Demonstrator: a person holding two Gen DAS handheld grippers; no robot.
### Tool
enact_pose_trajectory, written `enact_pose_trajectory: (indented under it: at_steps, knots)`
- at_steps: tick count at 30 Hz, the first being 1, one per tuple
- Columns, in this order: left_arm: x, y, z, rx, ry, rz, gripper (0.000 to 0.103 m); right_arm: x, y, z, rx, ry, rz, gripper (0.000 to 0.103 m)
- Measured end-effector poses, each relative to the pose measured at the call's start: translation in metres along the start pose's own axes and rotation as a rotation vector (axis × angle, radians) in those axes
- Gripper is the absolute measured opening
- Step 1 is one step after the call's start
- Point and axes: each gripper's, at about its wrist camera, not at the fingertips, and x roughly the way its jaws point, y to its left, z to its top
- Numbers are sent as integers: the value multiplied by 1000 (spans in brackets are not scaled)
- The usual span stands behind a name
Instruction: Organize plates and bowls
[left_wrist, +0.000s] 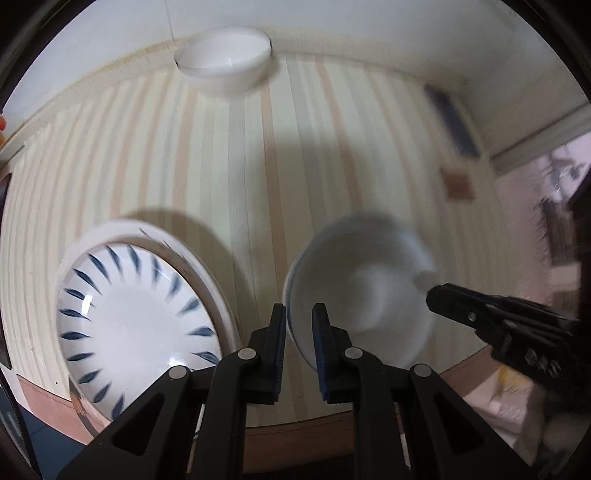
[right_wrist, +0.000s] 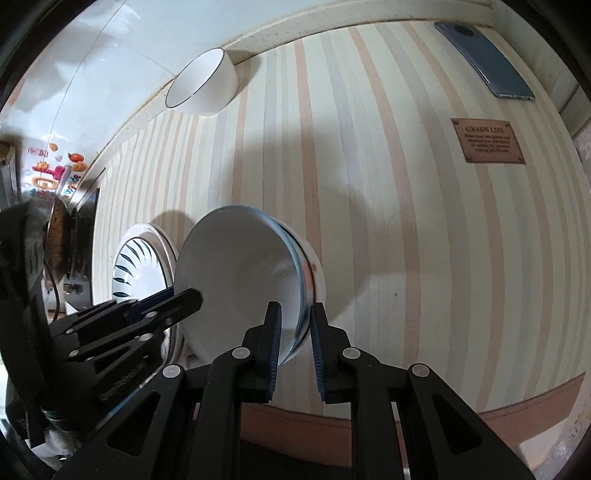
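1. Gripping opposite sides of the rim, both tools share one white ceramic bowl with a thin blue edge (right_wrist: 243, 273); the left gripper (left_wrist: 299, 332) and right gripper (right_wrist: 295, 328) each have one finger inside the wall and one outside, clamped onto it.
2. A two-sided hold probably steadies the bowl, which sits tilted above the cream and peach striped table mat (right_wrist: 369, 184), near its front edge.
3. Just beside it lies a white plate with dark blue leaf strokes (left_wrist: 136, 317), flat on the mat, a likely stacking spot for the bowl.
4. A second plain white bowl with a dark rim line (right_wrist: 203, 83) waits well apart at the mat's far edge, untouched.
5. A dark blue phone (right_wrist: 484, 61) lies at the far corner, clear of the dishes.
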Motion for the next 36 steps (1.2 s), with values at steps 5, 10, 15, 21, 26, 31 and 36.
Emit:
enact_pose_trajectory:
  at_steps: [5, 10, 15, 21, 26, 31, 36]
  knots:
    - [-44, 33, 54, -99, -127, -24, 39, -33, 3, 38, 32, -58, 53, 44]
    - [-26, 85, 133, -223, -177, 34, 39, -26, 32, 118, -12, -137, 110, 50]
    - [23, 122, 191, -307, -115, 63, 39, 18, 62, 198, -38, -157, 119, 50]
    - [69, 130, 228, -303, -55, 42, 37, 80, 85, 259, -41, -104, 111, 49]
    - [77, 127, 228, -269, -74, 99, 13, 113, 92, 273, -42, -81, 53, 16]
    - [71, 120, 216, -256, -86, 96, 12, 111, 93, 265, -68, -100, 31, 15]
    - [50, 112, 202, -226, -110, 78, 12, 97, 95, 244, -83, -111, 19, 15]
